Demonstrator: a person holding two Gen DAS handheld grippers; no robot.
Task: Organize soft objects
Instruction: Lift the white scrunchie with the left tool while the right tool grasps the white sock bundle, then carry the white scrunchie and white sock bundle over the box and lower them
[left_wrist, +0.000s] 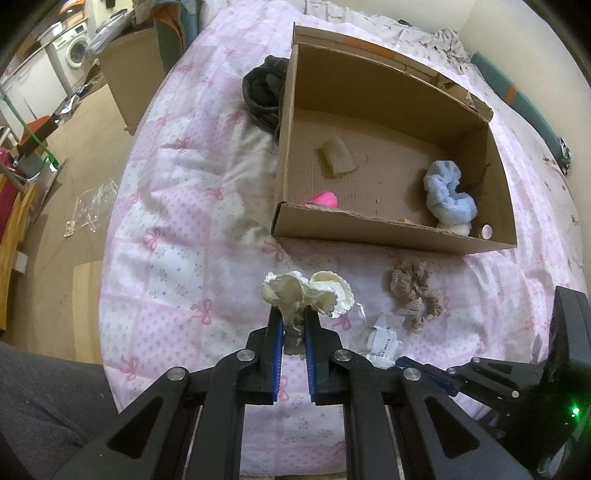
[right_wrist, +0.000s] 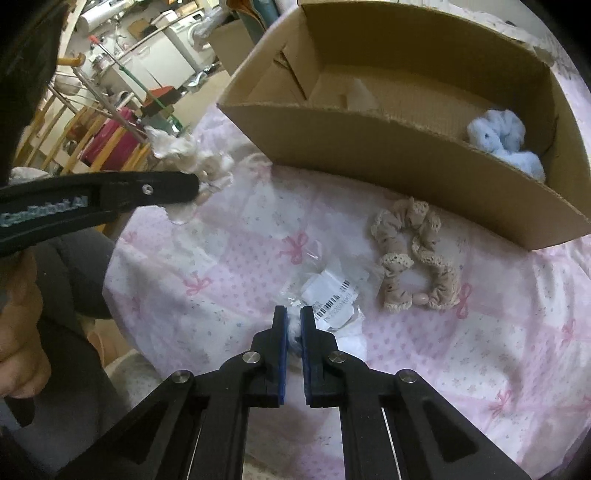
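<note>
Left tongs (left_wrist: 293, 317) pinch a cream scrunchie (left_wrist: 306, 293) by its gathered band, ruffles blooming past the tips, held just above the bed (left_wrist: 177, 221). It looks feather-light, soft and springy, so a grip on the bunched middle should hold best. Right tongs (right_wrist: 293, 325) are pressed nearly together on something small, pale and fuzzy; what it is, I cannot tell. Just beyond them lies a crinkly clear packet (right_wrist: 332, 299) with a barcode label. Right of that, a beige lace-edged scrunchie (right_wrist: 417, 258) waits, limp and easy to pinch anywhere. Farther off, the cardboard box (left_wrist: 369, 229) already holds a fluffy blue scrunchie (left_wrist: 448, 195) and something pink (left_wrist: 321, 199). Pink bow-print quilt, cluttered room, washing machine (left_wrist: 75, 50) far left.
</note>
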